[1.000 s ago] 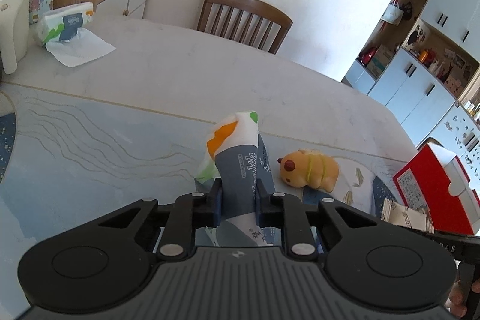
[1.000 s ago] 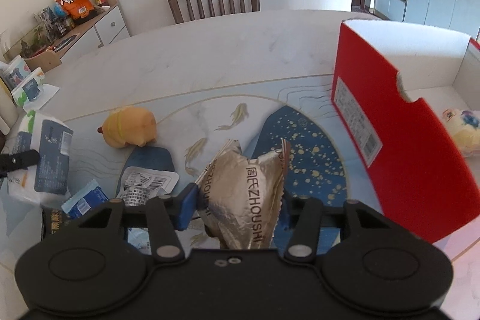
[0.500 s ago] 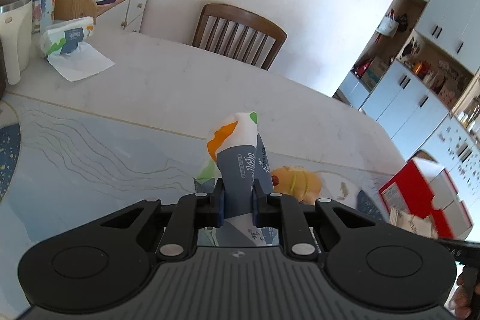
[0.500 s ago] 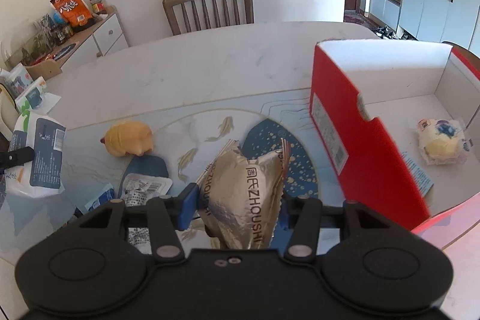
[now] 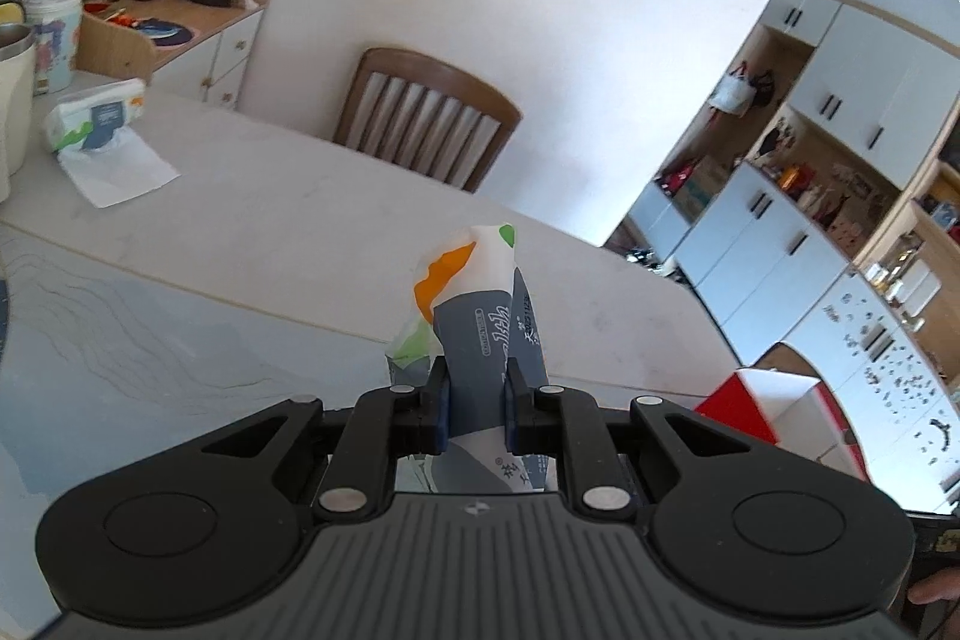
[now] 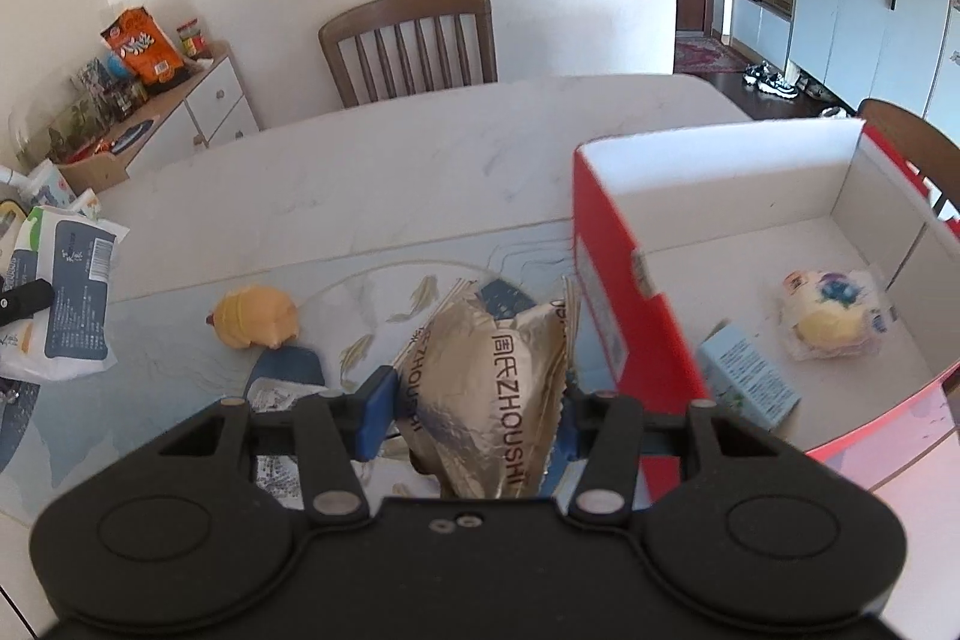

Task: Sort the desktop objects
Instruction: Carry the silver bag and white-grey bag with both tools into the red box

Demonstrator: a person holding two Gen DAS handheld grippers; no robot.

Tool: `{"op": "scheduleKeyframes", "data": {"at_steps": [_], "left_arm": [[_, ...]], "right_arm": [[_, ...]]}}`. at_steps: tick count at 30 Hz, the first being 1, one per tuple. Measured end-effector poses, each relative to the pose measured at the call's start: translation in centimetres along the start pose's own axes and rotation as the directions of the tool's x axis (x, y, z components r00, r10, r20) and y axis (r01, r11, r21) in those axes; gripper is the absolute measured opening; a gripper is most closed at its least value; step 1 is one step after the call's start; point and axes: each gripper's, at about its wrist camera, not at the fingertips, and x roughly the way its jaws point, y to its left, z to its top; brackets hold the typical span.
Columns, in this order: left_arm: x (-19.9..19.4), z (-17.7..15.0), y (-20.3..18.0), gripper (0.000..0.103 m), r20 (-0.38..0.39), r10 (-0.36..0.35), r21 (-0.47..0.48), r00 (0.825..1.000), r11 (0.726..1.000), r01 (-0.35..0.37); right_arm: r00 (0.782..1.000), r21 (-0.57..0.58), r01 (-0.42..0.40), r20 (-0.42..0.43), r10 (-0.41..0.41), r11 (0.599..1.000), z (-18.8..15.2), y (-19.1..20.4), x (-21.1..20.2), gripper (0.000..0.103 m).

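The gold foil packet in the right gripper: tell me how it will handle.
The gold foil packet, clamped in the right gripper, looks puffy and crinkled, so probably light and easily crushed. Its glossy foil may slip if the grip loosens. It bulges well above the pads, so it could flop sideways.

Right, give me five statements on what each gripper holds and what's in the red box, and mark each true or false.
1. The left gripper is shut on a tissue pack. True.
2. The right gripper is open, holding nothing. False: it is shut on a gold foil snack bag.
3. The red box holds nothing. False: a wrapped bun and a light blue carton lie inside.
4. A yellow toy lies on the table. True.
5. The snack bag is already inside the box. False: it is outside, beside the box's red wall.
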Motion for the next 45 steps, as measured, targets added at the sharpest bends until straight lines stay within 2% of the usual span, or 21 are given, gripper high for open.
{"op": "scheduleKeyframes", "data": {"at_steps": [16, 29, 45], "left_arm": [[0.8, -0.4, -7.9, 0.015, 0.001, -0.111, 0.068, 0.994, 0.992, 0.110], [4.4, -2.3, -15.5, 0.015, -0.054, -0.182, 0.110, 0.982, 0.976, 0.187], [10.0, -3.7, -25.1, 0.015, -0.145, -0.268, 0.189, 0.952, 0.937, 0.293]], "right_arm": [[0.996, 0.027, 0.017, 0.089, -0.019, 0.999, 2.2, -5.9, -3.6, 0.050], [0.995, 0.053, 0.032, 0.092, -0.036, 0.998, 2.2, -11.6, -4.4, 0.050], [0.994, 0.074, 0.078, 0.072, -0.083, 0.994, 2.4, -18.5, -4.2, 0.050]]}}
